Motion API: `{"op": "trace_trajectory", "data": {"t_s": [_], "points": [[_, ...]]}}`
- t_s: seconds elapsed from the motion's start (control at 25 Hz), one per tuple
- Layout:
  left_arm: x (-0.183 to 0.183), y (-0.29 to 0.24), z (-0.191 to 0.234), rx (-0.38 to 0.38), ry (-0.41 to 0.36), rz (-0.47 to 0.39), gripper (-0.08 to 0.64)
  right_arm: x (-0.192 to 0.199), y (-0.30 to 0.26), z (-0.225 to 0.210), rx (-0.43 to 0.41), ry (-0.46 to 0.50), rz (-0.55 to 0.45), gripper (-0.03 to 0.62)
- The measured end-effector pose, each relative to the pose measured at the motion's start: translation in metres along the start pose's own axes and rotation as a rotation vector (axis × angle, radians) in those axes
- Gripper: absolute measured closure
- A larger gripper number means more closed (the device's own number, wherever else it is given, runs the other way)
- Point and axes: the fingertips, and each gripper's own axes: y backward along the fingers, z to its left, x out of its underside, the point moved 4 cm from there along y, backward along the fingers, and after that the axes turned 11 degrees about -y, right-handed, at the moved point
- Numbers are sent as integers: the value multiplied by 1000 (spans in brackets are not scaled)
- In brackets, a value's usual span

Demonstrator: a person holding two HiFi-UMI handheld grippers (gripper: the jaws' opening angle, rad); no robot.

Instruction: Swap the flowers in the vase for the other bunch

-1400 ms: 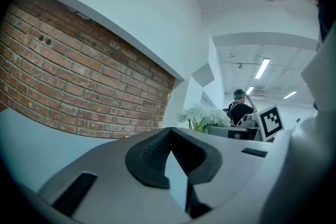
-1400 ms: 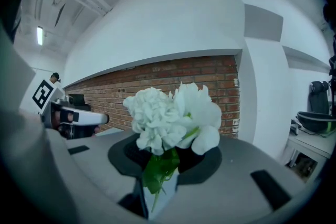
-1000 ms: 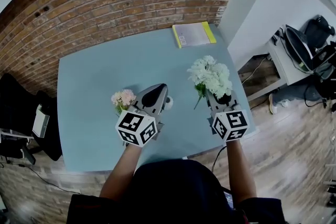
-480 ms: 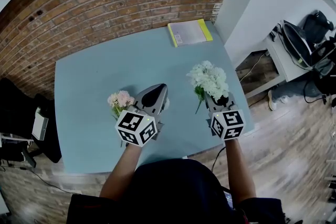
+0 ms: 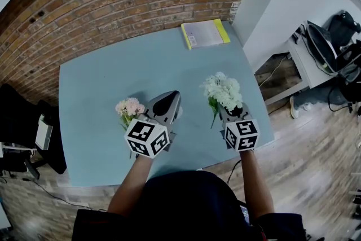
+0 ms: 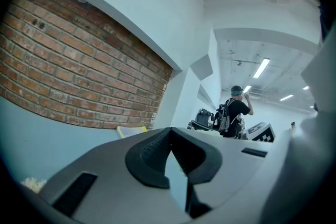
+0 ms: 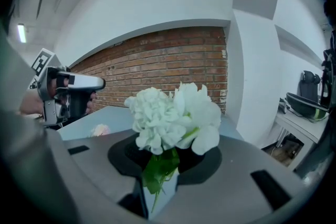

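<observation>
Right claw (image 7: 160, 176) gripping the white bunch (image 7: 176, 115) mid-swap

Its jaws are standing partly closed, pinching the green stems, and the white blooms are hanging over the surface (image 5: 113, 76) well to the right of the pink bunch (image 5: 131, 106). The left claw (image 6: 170, 136) is waiting just right of the pink bunch, closed tight on nothing. The vase is not showing plainly. This is probably the old bunch being laid aside. Next, the stems are needing a gentle set-down before the jaws let go, then the pink bunch is needing collecting
</observation>
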Motion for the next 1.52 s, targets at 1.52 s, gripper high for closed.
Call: {"op": "trace_trajectory", "data": {"t_s": [1.52], "points": [[12,-14,18,-75,8,62,552,52,-55,-26,-13,-37,207,494]]}}
